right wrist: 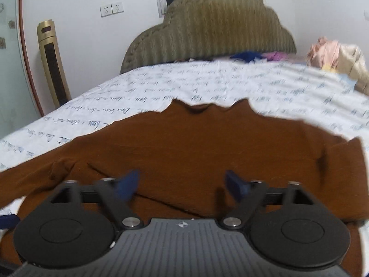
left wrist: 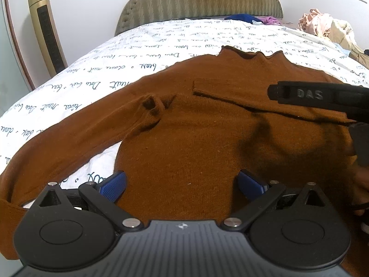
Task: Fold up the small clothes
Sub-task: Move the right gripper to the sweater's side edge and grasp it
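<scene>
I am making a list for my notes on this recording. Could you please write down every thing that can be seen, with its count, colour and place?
Brown knitted long-sleeved sweater: one, brown, spread flat on the bed, one sleeve folded across the chest.
White bed sheet with dark handwriting print: one, white, covers the bed under the sweater.
Olive padded headboard: one, olive green, far end of the bed.
Gold tower fan: one, gold and black, by the wall, left of the bed.
Pile of loose clothes: one pile, pink and cream, far right of the bed.
Blue and purple garments: a few, by the headboard.
White wall sockets: two, on the wall.
Left gripper: open, above the sweater.
Right gripper: open, above the sweater.
</scene>
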### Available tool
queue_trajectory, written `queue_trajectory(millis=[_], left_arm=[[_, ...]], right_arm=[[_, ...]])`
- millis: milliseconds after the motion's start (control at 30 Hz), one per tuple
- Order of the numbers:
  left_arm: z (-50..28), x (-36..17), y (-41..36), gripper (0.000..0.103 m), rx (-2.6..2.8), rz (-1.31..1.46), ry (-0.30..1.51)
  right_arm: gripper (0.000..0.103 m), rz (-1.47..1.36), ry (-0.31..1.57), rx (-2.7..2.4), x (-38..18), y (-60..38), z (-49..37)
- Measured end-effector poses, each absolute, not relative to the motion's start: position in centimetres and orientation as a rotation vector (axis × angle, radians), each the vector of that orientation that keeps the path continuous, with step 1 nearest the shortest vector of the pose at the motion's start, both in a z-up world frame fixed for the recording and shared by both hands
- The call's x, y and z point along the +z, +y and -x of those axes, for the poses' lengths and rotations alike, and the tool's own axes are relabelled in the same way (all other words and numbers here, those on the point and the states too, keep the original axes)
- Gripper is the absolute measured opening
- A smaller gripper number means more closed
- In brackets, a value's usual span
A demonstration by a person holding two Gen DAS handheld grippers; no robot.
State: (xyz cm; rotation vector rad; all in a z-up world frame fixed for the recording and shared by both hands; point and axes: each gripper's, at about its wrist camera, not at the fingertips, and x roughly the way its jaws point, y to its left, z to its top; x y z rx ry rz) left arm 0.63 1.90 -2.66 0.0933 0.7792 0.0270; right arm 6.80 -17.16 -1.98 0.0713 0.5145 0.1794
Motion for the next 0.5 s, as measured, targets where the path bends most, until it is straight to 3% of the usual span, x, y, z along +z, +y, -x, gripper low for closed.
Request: queue_trajectory(millis=[167, 500], left_arm=[[-0.6, -2.8, 1.8, 0.103, 0.029, -0.099, 0.777], [0.0, -2.6, 2.3, 0.103, -0.004, -0.094, 0.775]], right_arm=[[0.101, -0.029, 0.557, 0.176, -3.4, -17.3, -6.8], [0.103, -0.206, 0.542, 0.218, -4.3, -19.6, -6.9]])
